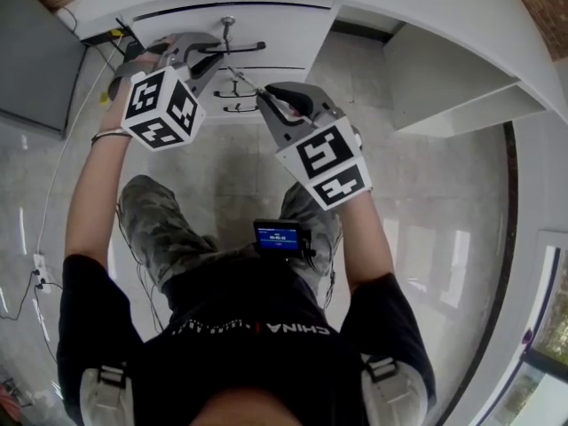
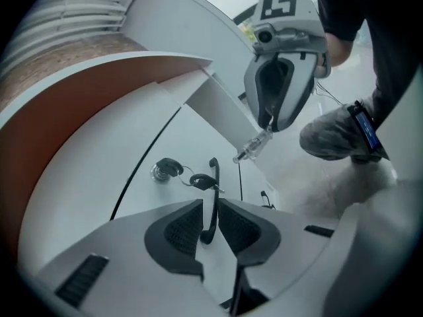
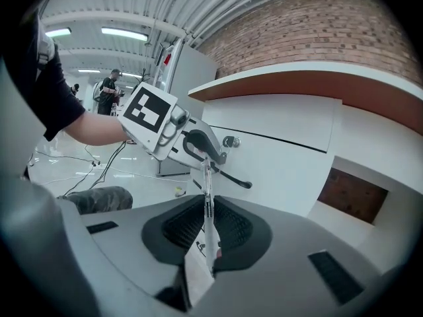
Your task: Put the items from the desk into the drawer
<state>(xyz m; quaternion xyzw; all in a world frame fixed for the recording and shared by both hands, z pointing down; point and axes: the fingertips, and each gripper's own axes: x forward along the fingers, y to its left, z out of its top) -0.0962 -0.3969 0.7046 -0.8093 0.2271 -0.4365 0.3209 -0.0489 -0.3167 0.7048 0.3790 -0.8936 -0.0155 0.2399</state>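
white desk (image 1: 426,25) fills the top of the head view. nothing loose shows on what i can see of its top. the top drawer (image 2: 178,131) looks shut, its seam flush with the front, so by my reading the opening step is not yet done.

left gripper (image 2: 210,218): jaws drawn in on the black handle (image 2: 213,190), one pad on each side of the bar. right gripper (image 3: 208,224): jaws closed on a clear pen (image 3: 207,193). it's held low on the barrel, and the long end points toward the drawer front and the left gripper. so the task's thing is in the right gripper, off the desk and outside the drawer.

risks as i judge them:
- the handle is thin and smooth. a pull off its axis could let it slide out of the pads, and the drawer would stay put.
- a key (image 2: 164,170) sits in the lock just beside the handle, with a second one dangling from it. i can't tell if the drawer is locked. if it is, a hard pull strains the grip for nothing.
- the pen tip is near the left gripper. if the drawer comes out while the right gripper holds there, the tip may strike the front or the gripper and twist in the pads.
- the pen's long free end gives a knock plenty of leverage, and it could drop to the floor.
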